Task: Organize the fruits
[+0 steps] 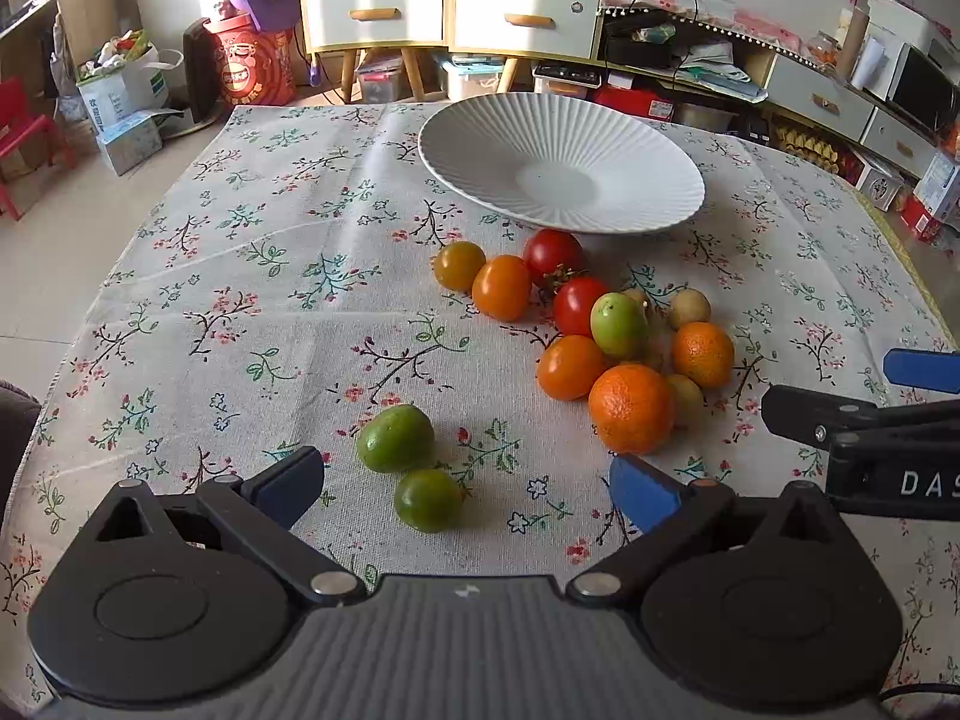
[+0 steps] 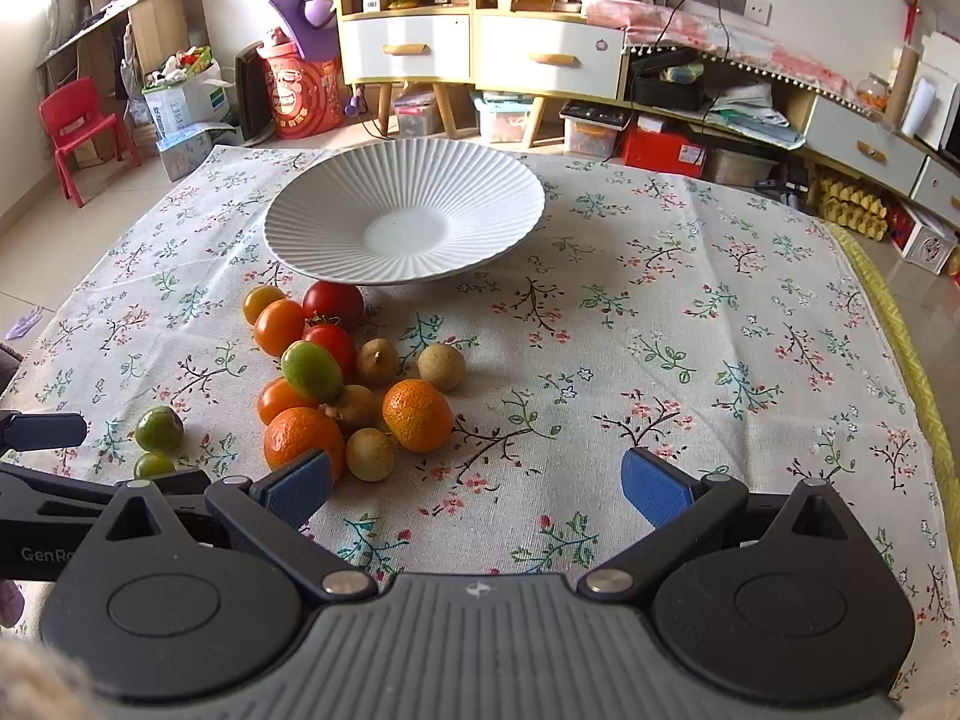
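Green limes (image 1: 396, 438), 2 of them touching, lie just ahead of the left gripper (image 1: 468, 489), between its wide-spread, empty fingers, so the left is nearer. Right gripper (image 2: 477, 489), equally wide and empty, has the pile (image 2: 336, 384) ahead-left, plate (image 2: 312, 204) beyond.

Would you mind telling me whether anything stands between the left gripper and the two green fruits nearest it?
Nothing visible does. The left gripper has its jaws open, and the nearer green fruit and the larger one behind it lie on bare tablecloth, apart from the main fruit pile.
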Motion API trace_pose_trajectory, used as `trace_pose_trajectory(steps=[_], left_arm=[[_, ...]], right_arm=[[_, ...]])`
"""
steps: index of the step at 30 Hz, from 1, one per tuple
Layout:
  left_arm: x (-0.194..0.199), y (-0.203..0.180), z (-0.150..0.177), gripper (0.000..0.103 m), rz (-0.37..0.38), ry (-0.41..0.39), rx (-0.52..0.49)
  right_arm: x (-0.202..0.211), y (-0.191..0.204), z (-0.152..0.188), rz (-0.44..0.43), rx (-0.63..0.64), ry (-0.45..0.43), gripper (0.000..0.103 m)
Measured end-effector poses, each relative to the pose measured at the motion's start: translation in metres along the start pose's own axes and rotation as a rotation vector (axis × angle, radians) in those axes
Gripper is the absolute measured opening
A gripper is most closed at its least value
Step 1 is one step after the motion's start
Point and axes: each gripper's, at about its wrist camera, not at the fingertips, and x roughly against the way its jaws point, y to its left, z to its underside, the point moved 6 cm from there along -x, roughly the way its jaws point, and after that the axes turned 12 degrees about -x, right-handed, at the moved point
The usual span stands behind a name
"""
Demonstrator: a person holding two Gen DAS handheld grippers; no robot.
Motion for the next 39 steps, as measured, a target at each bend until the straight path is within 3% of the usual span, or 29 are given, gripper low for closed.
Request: trace_pose_trajectory(steps=[31,39], left_arm=[[-0.001,-0.002,-0.004,0.098,-0.006,-0.008,-0.004],[-0.01,-0.001,-0.007,0.098,0.003,-0.081,-0.032]], right_arm=[[0.003,-0.003,-0.005,0.0,-0.005,-0.028,0.103],[-0.006,-0.011,-0.007,-0.055,-0.048,-0.01,0.103]])
